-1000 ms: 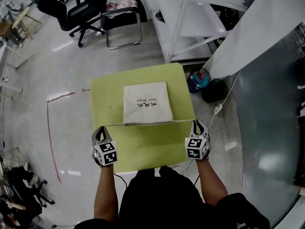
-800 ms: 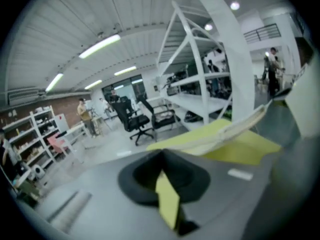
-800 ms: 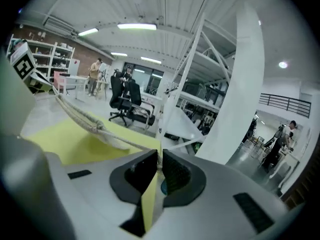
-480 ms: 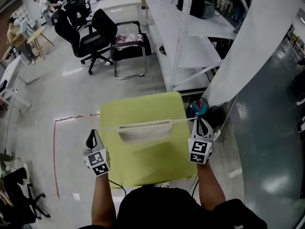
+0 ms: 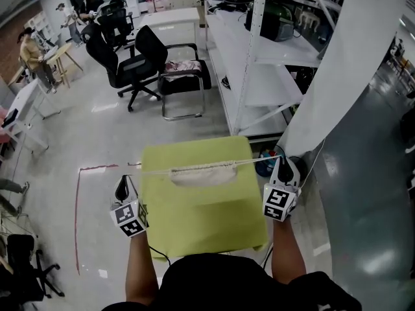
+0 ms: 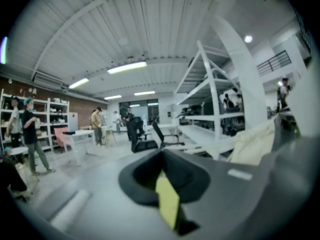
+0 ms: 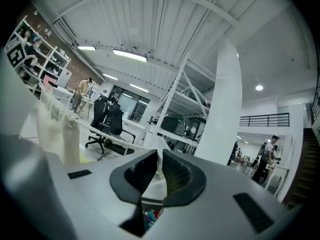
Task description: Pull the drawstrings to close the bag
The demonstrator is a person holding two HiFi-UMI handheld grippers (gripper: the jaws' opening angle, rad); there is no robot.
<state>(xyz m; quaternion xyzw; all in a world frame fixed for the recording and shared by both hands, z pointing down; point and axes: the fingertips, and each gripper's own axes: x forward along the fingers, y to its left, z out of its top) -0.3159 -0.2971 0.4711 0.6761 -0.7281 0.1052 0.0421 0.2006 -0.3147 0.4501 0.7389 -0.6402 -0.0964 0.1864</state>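
Observation:
A cream cloth bag point(image 5: 202, 173) hangs above the yellow-green table point(image 5: 201, 219), its mouth gathered along a white drawstring point(image 5: 155, 170) pulled taut and level. My left gripper point(image 5: 123, 181) is shut on the string's left end and my right gripper point(image 5: 283, 164) on its right end. In the left gripper view the jaws point(image 6: 162, 159) are closed, with the bag point(image 6: 252, 144) off to the right. The right gripper view has the white cord pinched between its closed jaws point(image 7: 159, 161), and the bag point(image 7: 57, 129) hangs at the left.
A white shelving rack point(image 5: 259, 57) stands beyond the table. Black office chairs point(image 5: 139, 60) are at the back left, and a slanting white column point(image 5: 350, 63) is at the right. People stand far off at the top left. Red tape point(image 5: 79, 199) marks the floor.
Both grippers have risen with the drawstring, lifting the bag off the table. The bag's mouth has bunched up along the string. The head view has tilted up towards the room.

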